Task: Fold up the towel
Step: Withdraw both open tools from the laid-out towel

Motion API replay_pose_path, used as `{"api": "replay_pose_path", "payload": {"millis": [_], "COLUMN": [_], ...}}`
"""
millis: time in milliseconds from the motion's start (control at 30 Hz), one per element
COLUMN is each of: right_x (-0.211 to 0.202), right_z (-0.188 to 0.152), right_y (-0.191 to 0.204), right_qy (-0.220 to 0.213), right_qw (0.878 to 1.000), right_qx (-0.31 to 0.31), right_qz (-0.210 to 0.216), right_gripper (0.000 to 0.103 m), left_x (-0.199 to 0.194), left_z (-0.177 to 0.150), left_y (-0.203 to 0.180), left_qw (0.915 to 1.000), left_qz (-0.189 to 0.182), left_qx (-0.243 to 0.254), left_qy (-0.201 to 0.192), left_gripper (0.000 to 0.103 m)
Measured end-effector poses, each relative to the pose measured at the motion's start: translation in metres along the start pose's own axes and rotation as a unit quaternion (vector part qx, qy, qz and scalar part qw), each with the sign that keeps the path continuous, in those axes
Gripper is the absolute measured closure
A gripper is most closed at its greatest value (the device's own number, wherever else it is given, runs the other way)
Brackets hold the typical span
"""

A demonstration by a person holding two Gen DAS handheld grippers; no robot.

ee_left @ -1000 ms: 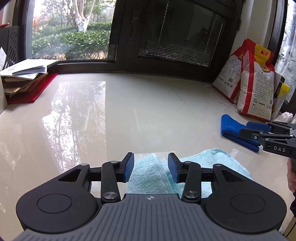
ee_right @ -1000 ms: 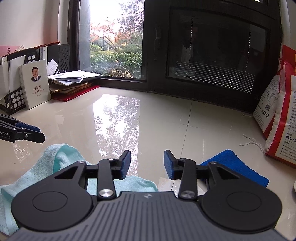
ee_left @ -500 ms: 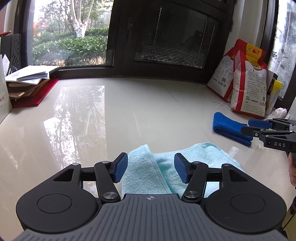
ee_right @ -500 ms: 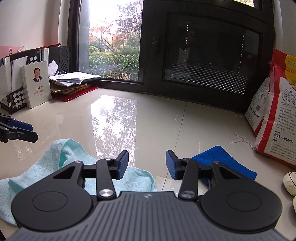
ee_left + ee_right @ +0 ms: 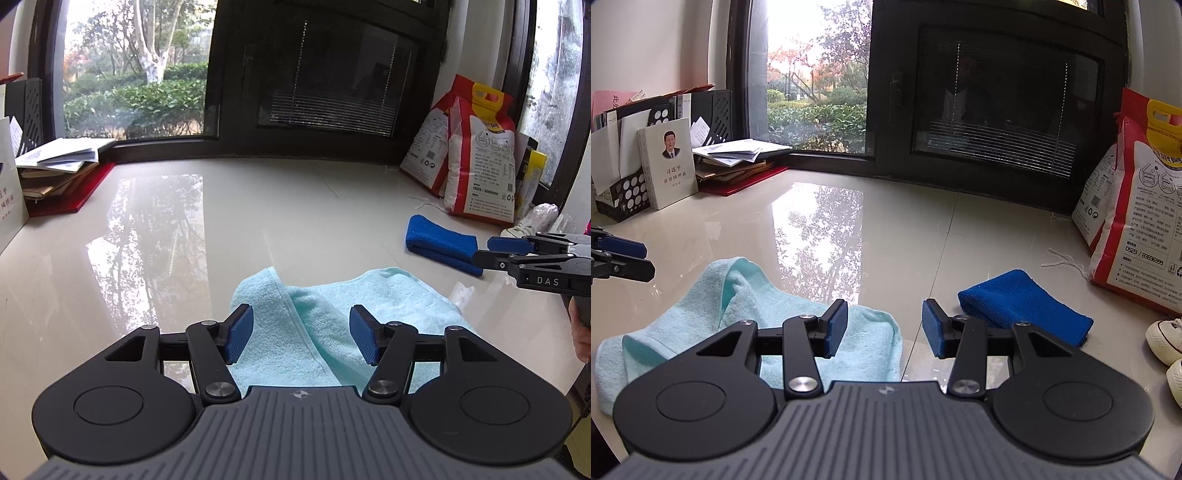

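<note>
Pale aqua terry cloth, the towel lies rumpled on the glossy cream floor, one edge turned over into a raised fold at its 10 o'clock side. The left tongs hang above it with fingers spread, gripping nothing. The right tongs are likewise spread and empty, poised over the towel's right end; the towel runs off toward 9 o'clock from them. A folded dark blue cloth rests apart at 2 o'clock. Rice bags stand at the wall beyond it, and books are stacked by the window at 10 o'clock.
</note>
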State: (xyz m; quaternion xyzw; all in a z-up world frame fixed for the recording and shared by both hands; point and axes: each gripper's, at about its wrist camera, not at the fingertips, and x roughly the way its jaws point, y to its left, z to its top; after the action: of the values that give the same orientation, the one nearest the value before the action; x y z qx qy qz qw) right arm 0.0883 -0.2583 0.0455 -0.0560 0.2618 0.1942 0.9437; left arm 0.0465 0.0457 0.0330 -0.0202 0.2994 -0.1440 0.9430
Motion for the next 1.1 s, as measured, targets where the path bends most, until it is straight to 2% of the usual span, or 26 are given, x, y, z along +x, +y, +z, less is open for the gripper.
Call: {"api": "replay_pose_path", "payload": {"millis": [500, 733, 933, 1100], "right_x": [-0.026, -0.035, -0.042, -0.048], "right_z": [-0.033, -0.052, -0.069, -0.081], "right_y": [-0.002, -0.005, -0.003, -0.003], "right_qy": [0.029, 0.044, 0.060, 0.071], "right_qw": [1.000, 0.999, 0.998, 0.996], "right_qx": [0.006, 0.022, 0.030, 0.047], "right_qz": [-0.005, -0.004, 0.004, 0.016], "right_gripper": [0.057, 0.057, 0.057, 0.057], "left_x": [-0.021, -0.025, -0.022, -0.017], "left_z": [-0.039, -0.066, -0.085, -0.090], "left_y": [-0.021, -0.020, -0.015, -0.007], "left_qw": [0.9994, 0.9990, 0.9980, 0.9972], "left_qz": [-0.010, -0.005, 0.038, 0.047], "left_qx": [0.021, 0.004, -0.003, -0.024], "left_qy": [0.027, 0.045, 0.050, 0.052], "left_gripper": [0.042, 0.042, 0.042, 0.042]}}
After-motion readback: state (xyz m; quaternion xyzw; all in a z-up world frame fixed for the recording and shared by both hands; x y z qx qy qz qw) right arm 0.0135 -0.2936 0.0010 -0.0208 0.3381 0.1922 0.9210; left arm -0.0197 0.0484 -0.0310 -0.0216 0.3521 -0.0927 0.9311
